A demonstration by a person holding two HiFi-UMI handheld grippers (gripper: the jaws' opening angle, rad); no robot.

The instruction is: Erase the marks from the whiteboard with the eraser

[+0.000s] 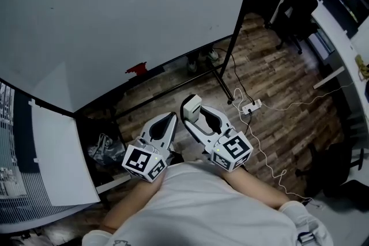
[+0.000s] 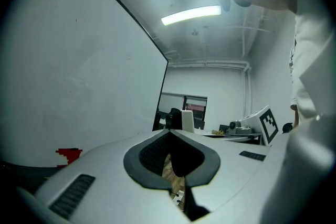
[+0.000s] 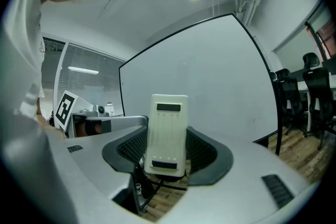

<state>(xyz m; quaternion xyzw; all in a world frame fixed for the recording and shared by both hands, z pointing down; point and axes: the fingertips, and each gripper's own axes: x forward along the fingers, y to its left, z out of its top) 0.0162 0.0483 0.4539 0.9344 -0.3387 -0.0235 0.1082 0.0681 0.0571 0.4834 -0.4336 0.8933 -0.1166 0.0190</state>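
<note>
The whiteboard (image 1: 115,14) fills the upper left of the head view and stands tilted on a black frame. Its face looks nearly clean, with a small red patch (image 1: 136,68) at its lower edge. That red patch (image 2: 69,153) also shows low on the left in the left gripper view. My right gripper (image 1: 190,114) is shut on a white eraser (image 1: 192,104), held upright away from the board. The eraser (image 3: 167,131) stands between the dark pads (image 3: 209,152) in the right gripper view. My left gripper (image 1: 171,117) beside it is shut on nothing, jaws meeting at the tip.
A black stand leg (image 1: 229,60) slants down to the wooden floor (image 1: 277,89). A white power strip (image 1: 252,106) with trailing cables lies just right of the grippers. Black office chairs (image 1: 297,3) and a desk stand at the far right. A white panel (image 1: 57,152) and a dark bag (image 1: 104,150) sit to the left.
</note>
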